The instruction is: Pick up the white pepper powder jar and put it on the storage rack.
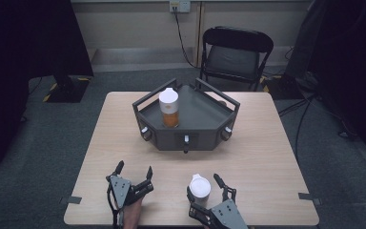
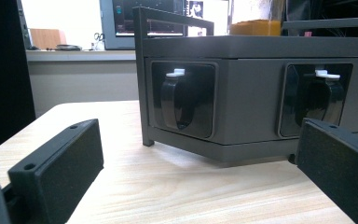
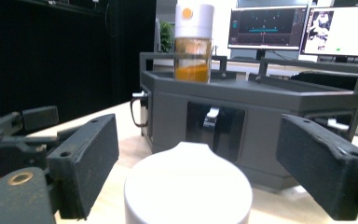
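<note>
Left gripper (image 1: 134,172) jaws spread wide; right gripper (image 1: 205,186) jaws seemingly likewise.

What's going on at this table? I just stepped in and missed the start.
A person holds a gripper in each hand at the near edge of the table. The right gripper is open around a white cup standing on the table, jaws on either side without closing. The left gripper is open and holds nothing. Further back, a dark tray carries a white-capped jar of orange stuff.
</note>
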Motion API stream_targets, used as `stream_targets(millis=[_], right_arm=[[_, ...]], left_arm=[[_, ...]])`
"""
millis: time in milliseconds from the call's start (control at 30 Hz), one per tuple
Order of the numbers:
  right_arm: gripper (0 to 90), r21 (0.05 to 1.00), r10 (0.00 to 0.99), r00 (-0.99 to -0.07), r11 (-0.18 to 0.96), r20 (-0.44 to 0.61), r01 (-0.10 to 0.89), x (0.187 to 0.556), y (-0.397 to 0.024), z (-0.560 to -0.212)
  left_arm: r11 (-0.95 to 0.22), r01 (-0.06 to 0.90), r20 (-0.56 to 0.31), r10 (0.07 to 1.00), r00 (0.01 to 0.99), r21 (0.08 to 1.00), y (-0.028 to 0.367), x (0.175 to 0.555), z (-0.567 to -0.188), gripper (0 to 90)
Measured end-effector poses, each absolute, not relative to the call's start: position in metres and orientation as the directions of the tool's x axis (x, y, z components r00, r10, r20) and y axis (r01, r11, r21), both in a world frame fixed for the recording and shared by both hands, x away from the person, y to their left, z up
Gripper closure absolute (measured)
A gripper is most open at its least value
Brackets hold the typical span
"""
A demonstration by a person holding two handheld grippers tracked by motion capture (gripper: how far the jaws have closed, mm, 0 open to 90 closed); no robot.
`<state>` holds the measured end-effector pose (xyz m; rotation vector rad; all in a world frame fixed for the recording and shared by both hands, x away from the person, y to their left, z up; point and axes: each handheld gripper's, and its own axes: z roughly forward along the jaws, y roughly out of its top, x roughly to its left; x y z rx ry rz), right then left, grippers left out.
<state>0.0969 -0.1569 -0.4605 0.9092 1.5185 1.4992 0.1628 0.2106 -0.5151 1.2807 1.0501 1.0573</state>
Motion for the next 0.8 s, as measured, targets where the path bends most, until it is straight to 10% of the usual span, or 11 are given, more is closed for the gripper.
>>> stream_targets(millis=[800], right_arm=[[29.5, 0.997, 0.895, -0.446, 0.052, -0.024, 0.051, 0.102, -0.157, -0.478]], left_arm=[[0.011, -0.015, -0.008, 0.979, 0.204, 1.000, 0.211, 0.163, -0.515, 0.1]])
